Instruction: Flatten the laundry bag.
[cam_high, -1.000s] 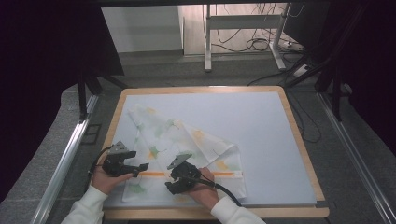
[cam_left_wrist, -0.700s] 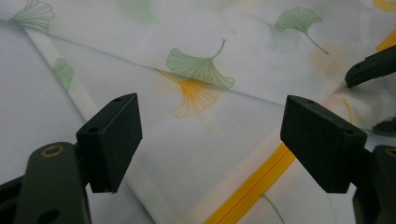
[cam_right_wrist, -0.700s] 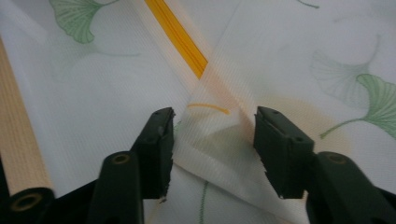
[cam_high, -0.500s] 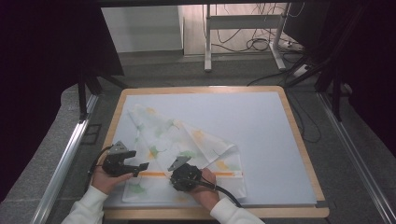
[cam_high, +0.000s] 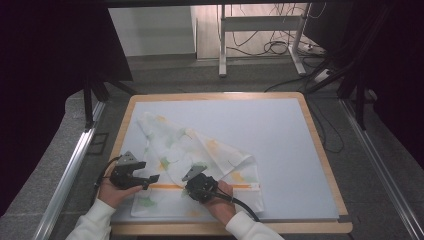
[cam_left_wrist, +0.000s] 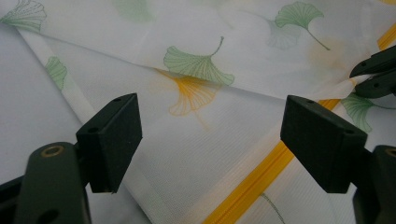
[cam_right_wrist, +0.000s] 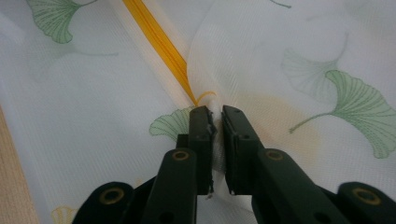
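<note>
A thin white cloth printed with green and orange ginkgo leaves and edged by an orange stripe (cam_high: 200, 160) lies rumpled on the pale blue mat of a wooden-rimmed table (cam_high: 320, 150), spreading from the mat's centre toward its 7 o'clock corner, with one flap folded over itself.

The right gripper (cam_high: 192, 181) sits at the cloth's 6 o'clock edge, beside the orange stripe. Its black jaws have just been closing and now stand almost together, pinching a small raised fold of the white fabric between their pads (cam_right_wrist: 201, 135), right where the stripe ends in the right gripper view.

The left gripper (cam_high: 152, 178) rests at about 8 o'clock on the cloth, near the stripe's other end. In the left gripper view its jaws stand wide apart over the flat fabric, gripping nothing; the tips of the right gripper show at 3 o'clock.
</note>
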